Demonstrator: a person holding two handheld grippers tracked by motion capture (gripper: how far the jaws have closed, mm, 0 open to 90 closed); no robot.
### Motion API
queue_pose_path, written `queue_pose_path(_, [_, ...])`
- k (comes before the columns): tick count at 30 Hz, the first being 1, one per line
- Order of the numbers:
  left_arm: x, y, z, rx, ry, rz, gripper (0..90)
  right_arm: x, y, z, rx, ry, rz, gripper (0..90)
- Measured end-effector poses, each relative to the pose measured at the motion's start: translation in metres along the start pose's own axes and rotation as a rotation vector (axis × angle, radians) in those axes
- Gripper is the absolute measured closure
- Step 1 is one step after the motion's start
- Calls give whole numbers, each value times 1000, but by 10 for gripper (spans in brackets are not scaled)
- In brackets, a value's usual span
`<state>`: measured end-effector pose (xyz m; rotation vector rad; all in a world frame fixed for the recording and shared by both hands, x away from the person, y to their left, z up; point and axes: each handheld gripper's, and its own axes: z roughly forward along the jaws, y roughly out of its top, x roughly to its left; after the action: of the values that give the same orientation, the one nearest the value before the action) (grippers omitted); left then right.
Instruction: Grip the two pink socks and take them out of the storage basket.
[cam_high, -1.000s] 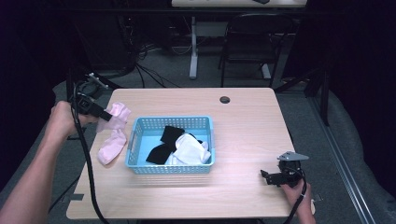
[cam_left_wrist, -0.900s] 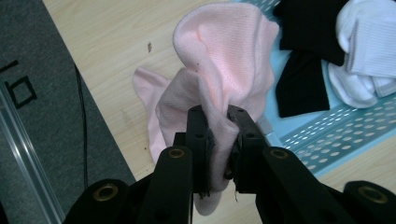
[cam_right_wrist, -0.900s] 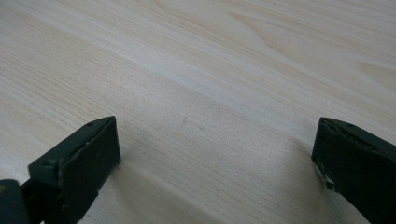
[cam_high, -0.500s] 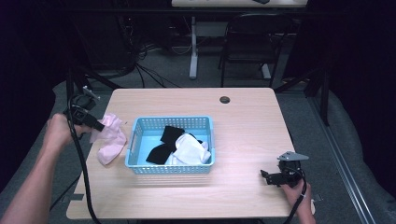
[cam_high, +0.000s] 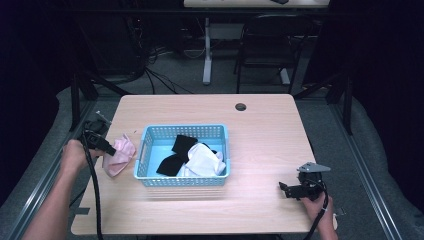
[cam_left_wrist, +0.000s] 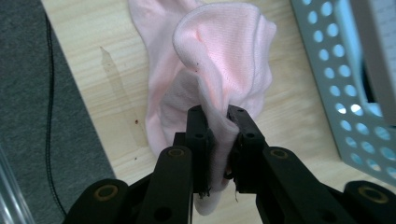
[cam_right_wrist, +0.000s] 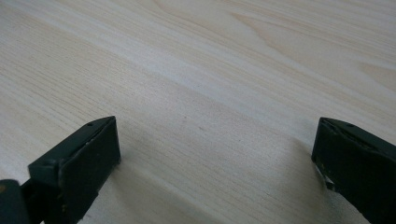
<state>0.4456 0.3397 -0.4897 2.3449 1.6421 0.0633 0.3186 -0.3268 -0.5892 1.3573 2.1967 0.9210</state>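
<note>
Writing: no brand, label or lettering can be read on any item
Left gripper (cam_left_wrist: 218, 122): jaws pressed together on a fold of the pink sock (cam_left_wrist: 219, 60), the cloth bunched between the pads
Pink sock: at 9 o'clock from the blue basket (cam_high: 150, 134), just beside its short wall; its lower part lies on the wood while the pinched part stands up into the jaws
Left hand (cam_high: 75, 156): at the table's 9 o'clock edge, a black cable hanging down from the gripper
Right gripper (cam_right_wrist: 215, 154): jaws spread wide over bare wood, nothing between them; it sits at about 4 o'clock from the basket, well apart from it
Basket contents: black cloth (cam_high: 184, 144) and white cloth (cam_high: 204, 161) heaped together
Surface: pale wood-grain table (cam_high: 265, 125), a dark round grommet (cam_high: 241, 107) at 12 o'clock near the far edge; a faint stain shows beside the sock
Room: dim, grey carpet, tangled cables and a black chair (cam_high: 265, 55) beyond the table
</note>
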Motion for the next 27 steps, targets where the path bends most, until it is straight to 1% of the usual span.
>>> queue_pose_path(1, [1,-2,8,0,3,-4,793,0,0,0,-1,0,0,5])
queue_pose_path(2, [1,-2,12,2,-7,-3,788,0,0,0,-1,-1,0,5])
queue_pose_path(3, [2,-2,14,5,-16,-10,765,0,0,0,-1,-1,0,5])
queue_pose_path(4, [2,-2,16,-7,-20,-19,697,0,0,0,0,0,0,5])
queue_pose_path(6, [1,-3,16,-13,-18,-21,536,0,0,0,0,-1,0,5])
queue_pose_path(7, [-2,-3,14,-29,-3,-22,443,0,0,0,0,0,0,5])
queue_pose_path(8, [-2,-3,14,-29,-3,-22,357,0,0,0,0,0,0,5])
queue_pose_path(9, [-4,-5,10,-52,11,-22,257,0,0,0,0,0,0,5])
queue_pose_path(10, [-4,-5,10,-52,11,-22,204,0,0,0,0,0,0,5])
queue_pose_path(11, [-6,-6,1,-63,25,-14,170,0,0,0,0,-1,0,5])
queue_pose_path(12, [-6,-6,1,-63,25,-14,141,0,0,0,0,-1,0,5])
queue_pose_path(13, [-8,-11,-8,-88,29,-10,135,0,0,0,-1,-1,0,5])
queue_pose_path(14, [-8,-11,-8,-88,29,-10,116,0,0,0,-1,-1,0,5])
queue_pose_path(15, [-9,-13,-11,-102,32,-10,116,0,0,0,1,2,-1,5])
queue_pose_path(16, [-9,-16,-15,-108,30,-13,83,0,0,0,-3,3,-3,5])
queue_pose_path(17, [-11,-22,-21,-115,39,-12,46,0,0,0,1,2,-1,5])
queue_pose_path(18, [-12,-26,-23,-115,50,-7,30,0,0,0,1,2,-2,5])
queue_pose_path(19, [-12,-26,-23,-115,50,-7,22,0,0,0,1,2,-1,5])
queue_pose_path(20, [-14,-34,-28,-122,57,-2,16,0,0,0,-1,3,-2,5])
queue_pose_path(21, [-15,-38,-30,-128,55,-6,12,0,0,0,1,2,-2,5])
queue_pose_path(22, [-15,-38,-30,-128,55,-6,10,0,0,0,0,-1,0,6])
queue_pose_path(23, [-17,-47,-33,-147,55,-5,5,0,0,0,-1,-1,0,5])
queue_pose_path(24, [-17,-47,-33,-147,55,-5,4,0,0,0,-1,-1,0,5])
queue_pose_path(26, [-19,-53,-37,-155,66,6,3,0,0,0,-1,0,0,6])
queue_pose_path(27, [-18,-60,-38,-171,67,0,3,0,0,0,-1,0,0,7])
